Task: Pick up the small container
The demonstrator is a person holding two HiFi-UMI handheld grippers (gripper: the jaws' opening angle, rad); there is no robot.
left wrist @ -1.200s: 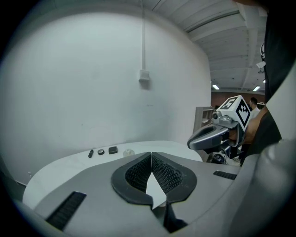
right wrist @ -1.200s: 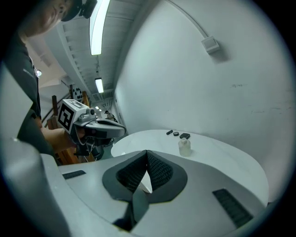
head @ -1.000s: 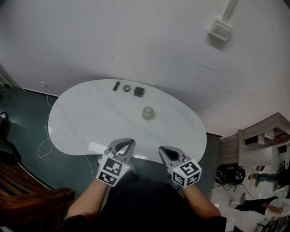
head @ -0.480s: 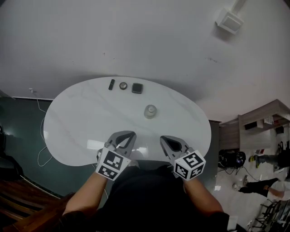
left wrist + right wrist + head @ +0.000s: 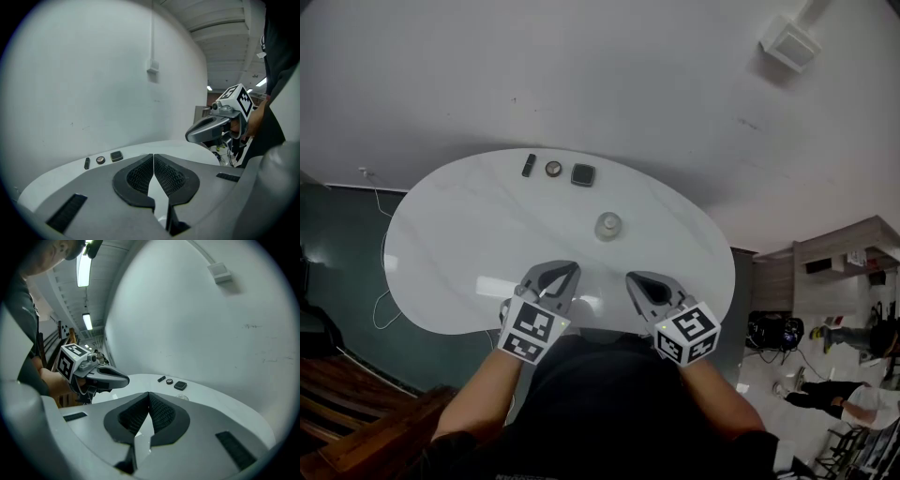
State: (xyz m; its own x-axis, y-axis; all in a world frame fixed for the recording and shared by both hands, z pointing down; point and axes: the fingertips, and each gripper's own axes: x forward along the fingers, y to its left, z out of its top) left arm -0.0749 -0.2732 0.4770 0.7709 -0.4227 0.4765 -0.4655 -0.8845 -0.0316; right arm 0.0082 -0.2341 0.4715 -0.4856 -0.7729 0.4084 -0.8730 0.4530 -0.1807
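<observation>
At the far left of the head view, dark wooden furniture (image 5: 356,427) stands on a dark green floor (image 5: 337,234) beside the white, rounded counter (image 5: 459,234). Along the counter's far edge three little dark things lie in a row near one another: a slim bar (image 5: 529,165), then a round disc (image 5: 553,169), then a square item (image 5: 583,174).

At the near edge, the left tongs (image 5: 564,272) hover just over the counter and point away from the person. The left gripper view shows them clenched, the ribbed pads meeting at the tips with nothing between them. Their marker cube (image 5: 532,330) sits close to the person's body.

The small container (image 5: 607,225), a pale, round, clear-looking piece, stands alone on the middle of the counter. It is beyond both tongs and between their lines, nearer to them than to the row of dark things, and nothing touches it.

The right tongs (image 5: 637,279) are level with the left pair at the near edge, well apart from the container. The right gripper view shows them clenched too, tips touching and empty, with the container just visible past one pad.

High on the white wall (image 5: 609,75) at the right, a pale box (image 5: 790,42) is mounted.
</observation>
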